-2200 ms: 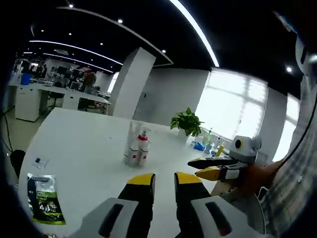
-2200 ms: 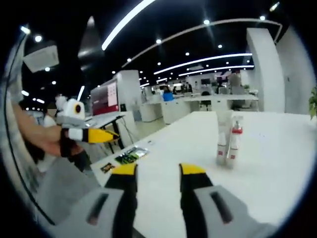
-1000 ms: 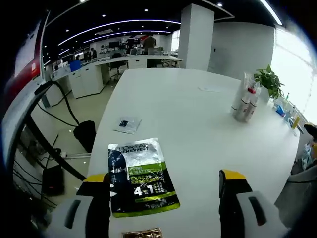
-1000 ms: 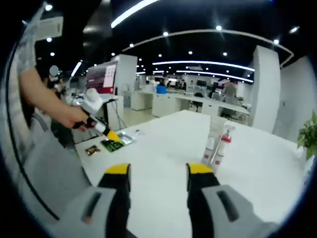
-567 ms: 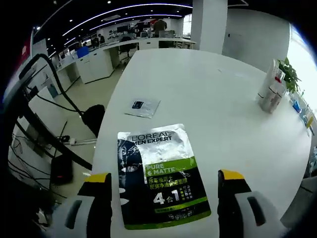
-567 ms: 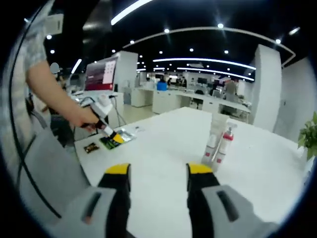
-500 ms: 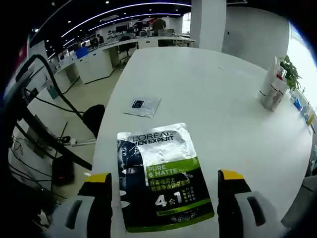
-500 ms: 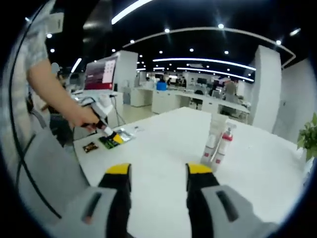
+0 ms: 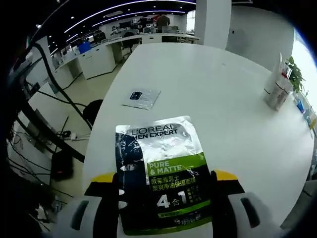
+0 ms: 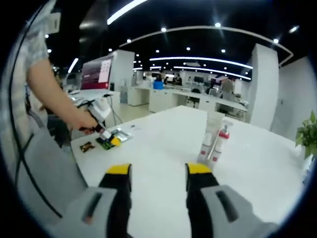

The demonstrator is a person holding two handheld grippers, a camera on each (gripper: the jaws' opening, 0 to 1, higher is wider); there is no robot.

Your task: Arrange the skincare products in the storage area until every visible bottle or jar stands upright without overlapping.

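White tabletop in an open-plan office carries all the items. In the left gripper view I have the left gripper low over the L'Oréal Men Expert sachet, which lies flat at 6 o'clock near the table edge; a smaller clear sachet lies beyond it at 11 o'clock. Since half a second ago the jaws have narrowed from well outside the sachet to its two side edges. They remain parted; I cannot tell whether they touch it. I judge a pickup is starting.

The white tube and red-capped pump bottle stand upright, just beside each other, at 12 o'clock in the right gripper view and at 2 o'clock in the left gripper view. The right gripper hovers spread and empty above bare table. A potted plant sits at 3 o'clock.
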